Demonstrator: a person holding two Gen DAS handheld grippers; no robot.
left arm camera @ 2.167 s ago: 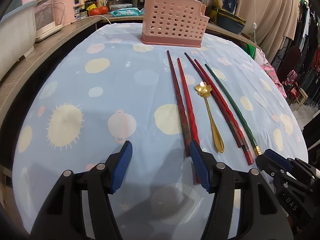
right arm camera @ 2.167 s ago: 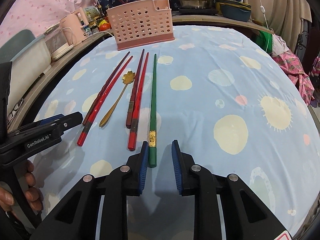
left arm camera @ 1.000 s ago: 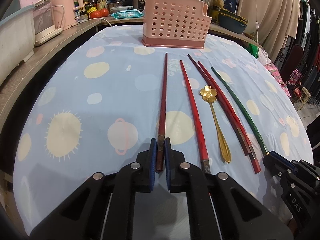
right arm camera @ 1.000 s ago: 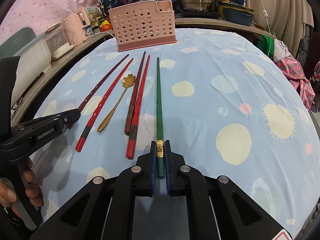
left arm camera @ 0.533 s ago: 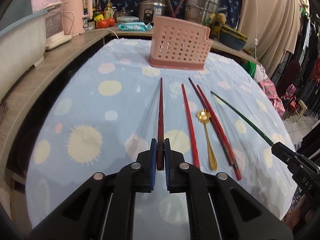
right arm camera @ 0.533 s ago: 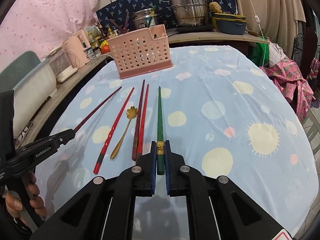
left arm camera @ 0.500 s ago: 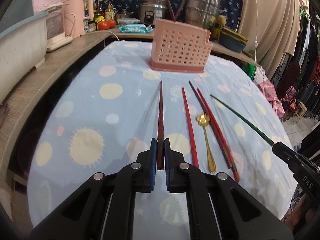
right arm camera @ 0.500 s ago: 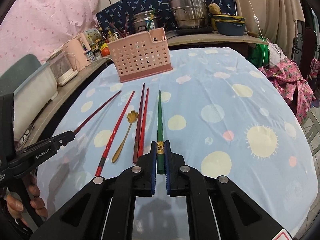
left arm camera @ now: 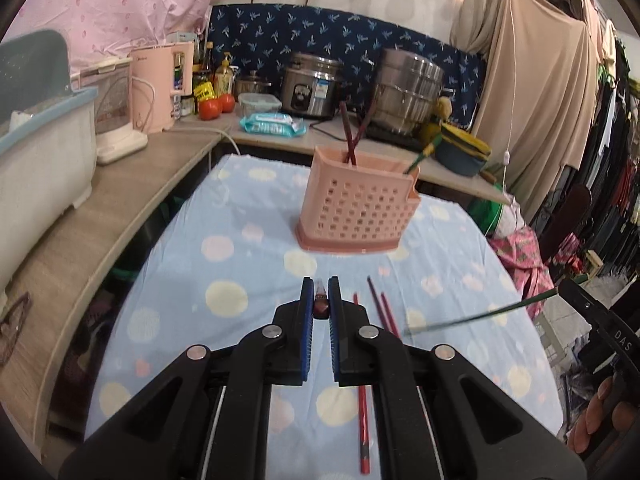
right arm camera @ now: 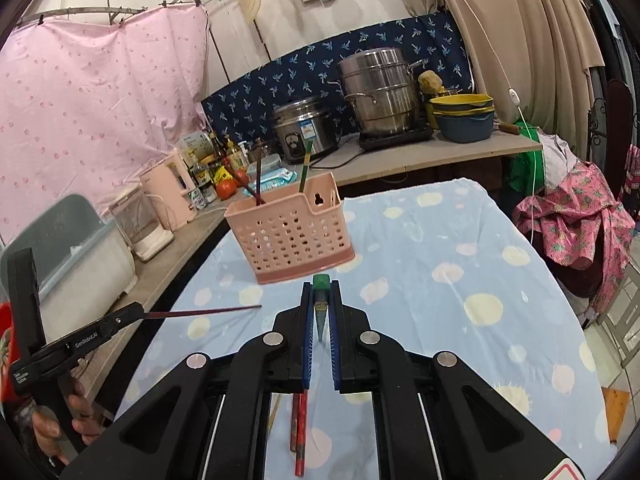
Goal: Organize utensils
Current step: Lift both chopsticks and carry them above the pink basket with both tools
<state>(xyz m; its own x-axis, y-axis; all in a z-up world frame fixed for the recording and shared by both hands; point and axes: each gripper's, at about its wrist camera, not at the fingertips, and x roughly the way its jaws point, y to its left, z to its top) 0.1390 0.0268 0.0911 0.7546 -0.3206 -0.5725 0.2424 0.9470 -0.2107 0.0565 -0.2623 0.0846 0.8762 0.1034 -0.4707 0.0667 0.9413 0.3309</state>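
My left gripper (left arm camera: 320, 305) is shut on a dark red chopstick (left arm camera: 320, 305), lifted above the table; its shaft shows in the right wrist view (right arm camera: 204, 312). My right gripper (right arm camera: 320, 308) is shut on a green chopstick (right arm camera: 321, 298), also lifted; its shaft shows in the left wrist view (left arm camera: 480, 315). The pink perforated utensil basket (left arm camera: 354, 210) stands ahead at the table's far end (right arm camera: 290, 232), holding two red chopsticks (left arm camera: 352, 136) and a green one (right arm camera: 305, 168). Red chopsticks (left arm camera: 362, 392) still lie on the table (right arm camera: 300, 432).
The table has a light blue dotted cloth (left arm camera: 240, 264). A wooden counter (left arm camera: 100, 208) runs along the left with a kettle (left arm camera: 158, 86) and appliances; pots (right arm camera: 380, 92) stand behind the basket. Clothes hang at right (left arm camera: 600, 200).
Both grippers have risen and tilted up with their chopsticks, which now point downward toward the table. The basket now sits nearer the middle of both views.
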